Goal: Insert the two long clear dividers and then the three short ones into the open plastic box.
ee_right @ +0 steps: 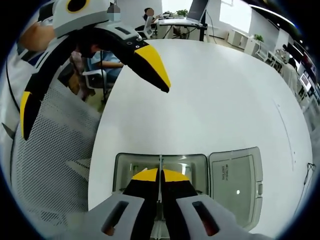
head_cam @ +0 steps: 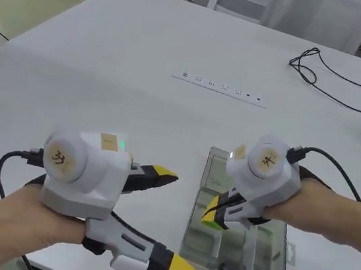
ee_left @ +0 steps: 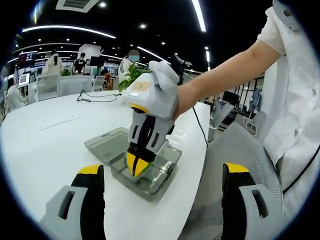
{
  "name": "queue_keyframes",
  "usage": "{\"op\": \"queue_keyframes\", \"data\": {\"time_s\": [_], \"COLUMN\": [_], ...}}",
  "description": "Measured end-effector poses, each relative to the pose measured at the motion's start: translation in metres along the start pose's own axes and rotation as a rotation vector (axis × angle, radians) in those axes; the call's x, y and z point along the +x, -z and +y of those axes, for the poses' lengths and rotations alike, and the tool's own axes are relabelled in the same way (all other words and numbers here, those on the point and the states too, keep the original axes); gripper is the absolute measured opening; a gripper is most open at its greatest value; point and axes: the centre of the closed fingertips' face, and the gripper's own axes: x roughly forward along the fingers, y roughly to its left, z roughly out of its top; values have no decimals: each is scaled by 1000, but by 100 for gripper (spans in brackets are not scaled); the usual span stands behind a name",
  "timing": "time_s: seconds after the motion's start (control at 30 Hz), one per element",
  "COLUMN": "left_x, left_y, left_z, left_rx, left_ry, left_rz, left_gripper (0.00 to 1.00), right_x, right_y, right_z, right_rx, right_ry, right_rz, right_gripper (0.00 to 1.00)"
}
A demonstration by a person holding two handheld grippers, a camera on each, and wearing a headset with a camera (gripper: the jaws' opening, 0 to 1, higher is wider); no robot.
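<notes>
A wide white table [head_cam: 111,53] stretches away from the person. Its near edge lies just below the two hand-held grippers.

The left gripper [head_cam: 180,227] is held at the near left, above the table and tipped on its side. Its two yellow-tipped jaws are spread wide with nothing between them. They point right, toward the box.

The right gripper [head_cam: 212,220] is at the near right and points down into the box, with the person's bare forearm coming in from the right. Its yellow tips are pressed almost together inside the left half of the box.

The open plastic box [head_cam: 271,257] is clear with a grey-green tint and sits on the table at the near right, close to the near edge. Its lid [head_cam: 216,169] lies flat on the table on the far side, still joined to the box. Pale upright pieces show inside the box, but they are too blurred to count.

A flat white power strip [head_cam: 221,87] lies at mid-table, well beyond the box. A black cable [head_cam: 321,77] loops across the far right of the table.

In the right gripper view, a thin clear divider [ee_right: 160,162] stands on edge. It is pinched between the right gripper's tips and runs from them to the box wall ahead.
</notes>
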Motion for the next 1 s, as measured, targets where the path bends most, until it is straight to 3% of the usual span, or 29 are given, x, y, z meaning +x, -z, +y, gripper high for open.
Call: {"op": "queue_keyframes", "data": {"time_s": [0.43, 1.0], "left_x": [-1, -4], "left_y": [3, 7], "left_z": [0, 3], "left_rx": [7, 10], "left_ry": [-1, -10], "left_rz": [17, 49], "left_gripper": [100, 100], "right_x": [-9, -57], "right_y": [-6, -12], "right_z": [1, 4], "right_rx": [19, 80], "right_ry": [21, 60], "right_rz": [-36, -152], "right_gripper": [10, 24]}}
